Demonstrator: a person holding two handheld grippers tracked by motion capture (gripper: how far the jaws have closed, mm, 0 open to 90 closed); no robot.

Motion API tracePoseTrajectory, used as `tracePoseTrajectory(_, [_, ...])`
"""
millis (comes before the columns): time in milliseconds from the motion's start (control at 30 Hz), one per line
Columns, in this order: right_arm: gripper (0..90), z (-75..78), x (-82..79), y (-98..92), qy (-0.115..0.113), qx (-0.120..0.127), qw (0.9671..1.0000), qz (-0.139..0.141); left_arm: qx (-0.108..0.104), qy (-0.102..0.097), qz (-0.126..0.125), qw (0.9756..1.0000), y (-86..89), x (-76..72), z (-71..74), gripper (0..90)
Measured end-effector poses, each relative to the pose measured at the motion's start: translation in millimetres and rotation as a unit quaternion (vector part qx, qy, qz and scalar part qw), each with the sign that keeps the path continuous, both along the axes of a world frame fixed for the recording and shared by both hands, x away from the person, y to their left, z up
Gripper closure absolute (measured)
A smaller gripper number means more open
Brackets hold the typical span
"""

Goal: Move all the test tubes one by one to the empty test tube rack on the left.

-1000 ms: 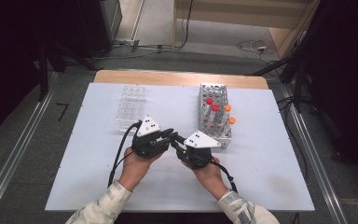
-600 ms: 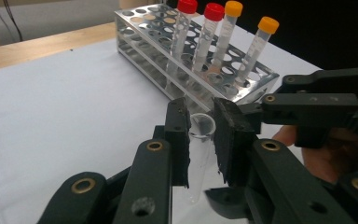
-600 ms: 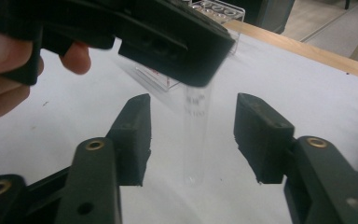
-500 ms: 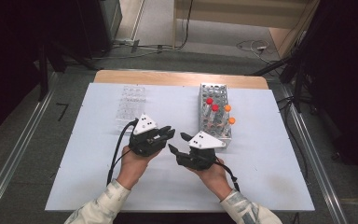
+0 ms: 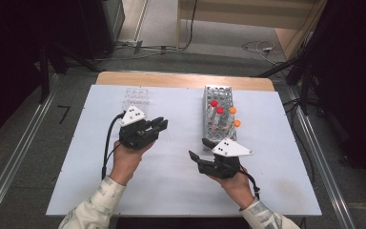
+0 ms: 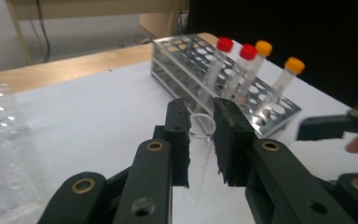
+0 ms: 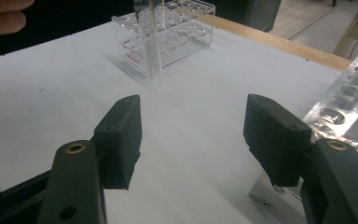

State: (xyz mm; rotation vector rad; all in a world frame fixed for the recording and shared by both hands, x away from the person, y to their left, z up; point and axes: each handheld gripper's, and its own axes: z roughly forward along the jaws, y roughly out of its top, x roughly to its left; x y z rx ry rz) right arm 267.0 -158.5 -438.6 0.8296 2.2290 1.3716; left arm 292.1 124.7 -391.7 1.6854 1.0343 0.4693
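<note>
Claws now apart: left claw (image 6: 200,140) clamped on clear tube (image 6: 199,156), right claw (image 7: 193,140) just opened, empty.

White counter (image 5: 171,191) with a pale wooden strip along the far edge. Black tongs (image 6: 200,140) clamped on a clear, colourless glass tube (image 6: 200,154); brass-coloured rivets on the arms. Second black tongs (image 7: 193,135), nothing between, brass rivets too. Shiny silver metal rack (image 5: 217,95) dotted with round holes, holding tubes with two red caps (image 6: 224,44) and two orange caps (image 6: 294,65). Clear plastic rack (image 7: 168,32) with faint red lettering. Light patterned sleeves (image 5: 95,210). Grey floor, dark surroundings.
</note>
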Motion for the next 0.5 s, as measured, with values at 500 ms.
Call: tracePoseTrajectory(500, [35.7,8.0,-3.1,-26.9,-0.001,0.014,0.9996,-0.025,0.000,-0.017,0.095,0.9953,47.6,17.9,16.0,76.7])
